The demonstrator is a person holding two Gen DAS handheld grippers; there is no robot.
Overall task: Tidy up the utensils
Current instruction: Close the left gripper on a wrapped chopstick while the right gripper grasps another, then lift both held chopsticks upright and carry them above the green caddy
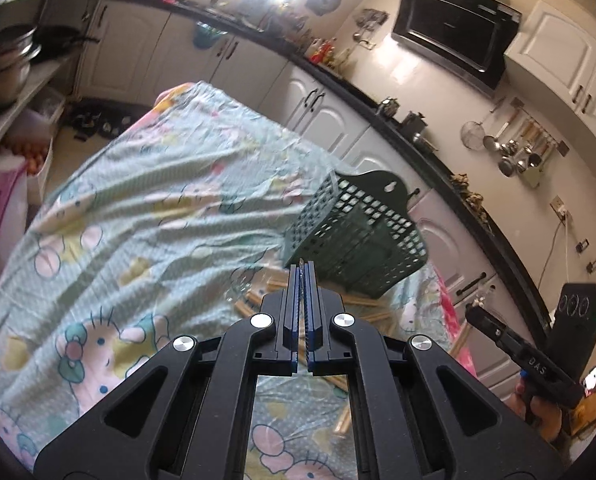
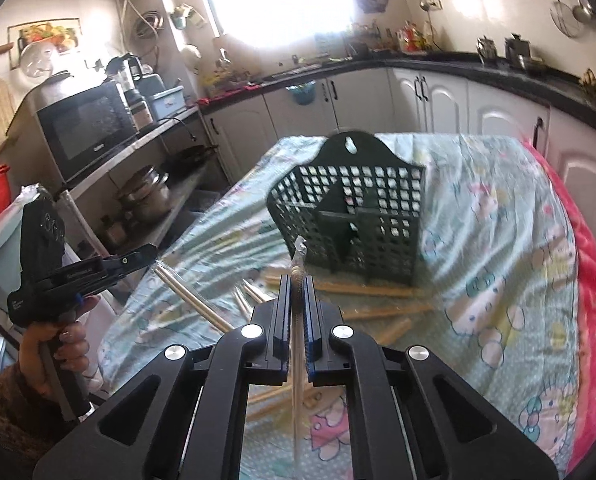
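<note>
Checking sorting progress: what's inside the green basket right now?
The green basket shows only its dark inner divider; no chopsticks stand in it. Its floor and the compartment behind the divider are hidden.

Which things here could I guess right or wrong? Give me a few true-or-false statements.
1. The green utensil basket lies on its side. False: it stands upright on the cartoon-print cloth.
2. The right gripper is clamped on a wrapped chopstick. True.
3. The basket is full of chopsticks. False: it looks empty; loose chopsticks lie on the cloth in front of it.
4. The left gripper is wide open. False: it is shut, apparently pinching a wrapped chopstick pair at its tip.
</note>
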